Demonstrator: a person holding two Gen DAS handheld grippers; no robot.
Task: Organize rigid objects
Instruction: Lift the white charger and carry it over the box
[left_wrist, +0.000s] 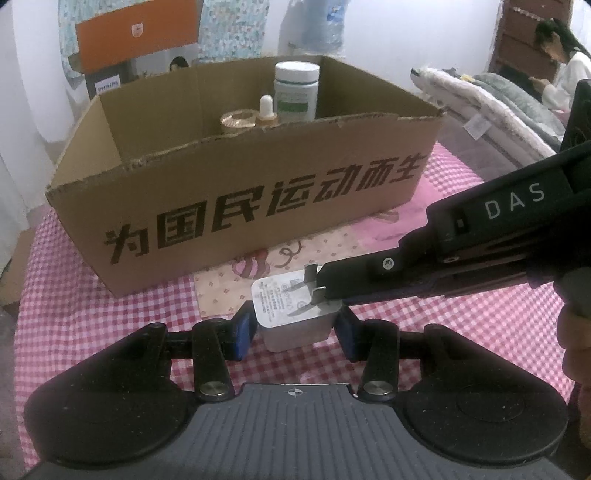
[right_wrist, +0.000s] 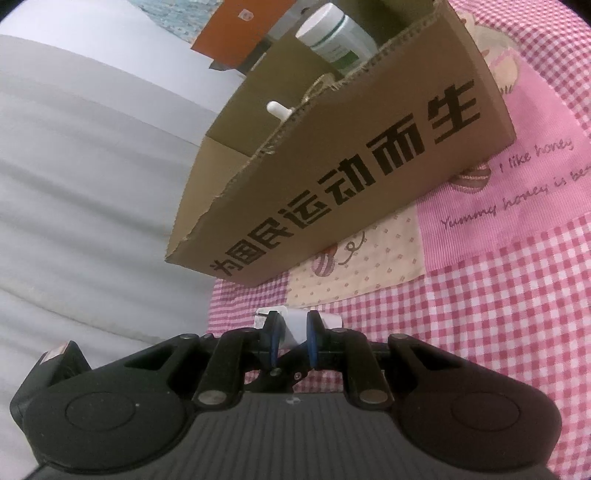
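A white plug charger (left_wrist: 291, 314) stands prongs-up between the blue pads of my left gripper (left_wrist: 293, 330), which is shut on its body just above the checked cloth. My right gripper (right_wrist: 291, 332) comes in from the right and is shut on the charger's upper part (right_wrist: 295, 325); its finger (left_wrist: 354, 273) shows in the left wrist view by the prongs. Behind stands an open cardboard box (left_wrist: 258, 206) with black lettering, holding a white bottle (left_wrist: 296, 92), a dropper bottle (left_wrist: 266, 109) and a gold-lidded jar (left_wrist: 238, 122).
The pink checked cloth (left_wrist: 443, 332) covers the surface. Folded blankets (left_wrist: 498, 107) lie at the right, with a seated person (left_wrist: 565, 70) behind. An orange box (left_wrist: 136, 37) stands at the back left. A white wall or bedding (right_wrist: 92, 184) fills the left of the right wrist view.
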